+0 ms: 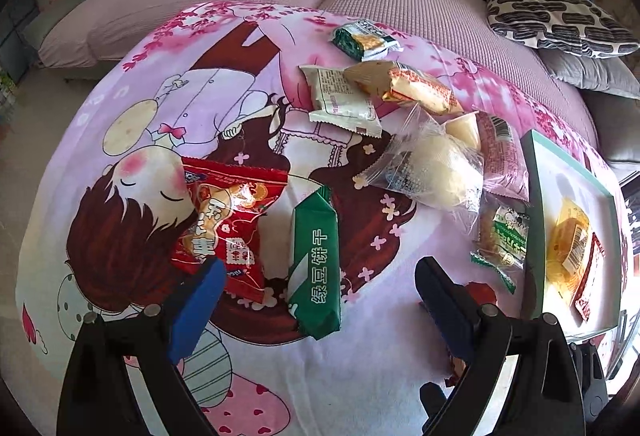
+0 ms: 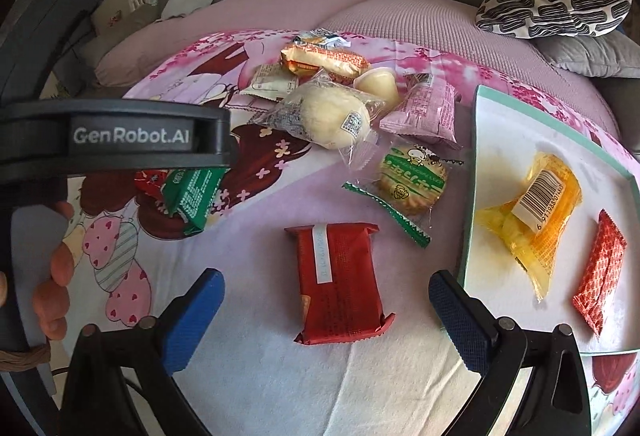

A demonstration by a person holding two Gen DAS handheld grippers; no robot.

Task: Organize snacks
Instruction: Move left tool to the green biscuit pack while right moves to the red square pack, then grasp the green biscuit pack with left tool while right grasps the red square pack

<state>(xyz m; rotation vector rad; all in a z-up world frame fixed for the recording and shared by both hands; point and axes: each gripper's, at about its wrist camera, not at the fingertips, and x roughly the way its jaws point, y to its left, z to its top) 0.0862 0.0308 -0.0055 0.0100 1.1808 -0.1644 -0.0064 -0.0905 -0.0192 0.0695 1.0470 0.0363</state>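
My left gripper (image 1: 320,276) is open above a green biscuit pack (image 1: 315,263) that lies between its jaws on the cartoon cloth; a red snack bag (image 1: 224,220) lies just left of it. My right gripper (image 2: 326,290) is open around a dark red wrapped pack (image 2: 340,278) lying flat on the cloth. A white tray (image 2: 516,120) with a teal rim sits at the right and holds a yellow packet (image 2: 532,212) and a small red packet (image 2: 600,268). The tray (image 1: 536,204) also shows in the left wrist view.
A loose pile lies farther back: a round bun in clear wrap (image 2: 328,116), a green-striped cookie pack (image 2: 412,180), a pink pack (image 2: 428,108), an orange pack (image 2: 324,58). The left gripper's body (image 2: 120,134) fills the left side. A patterned pillow (image 2: 552,6) sits on the sofa.
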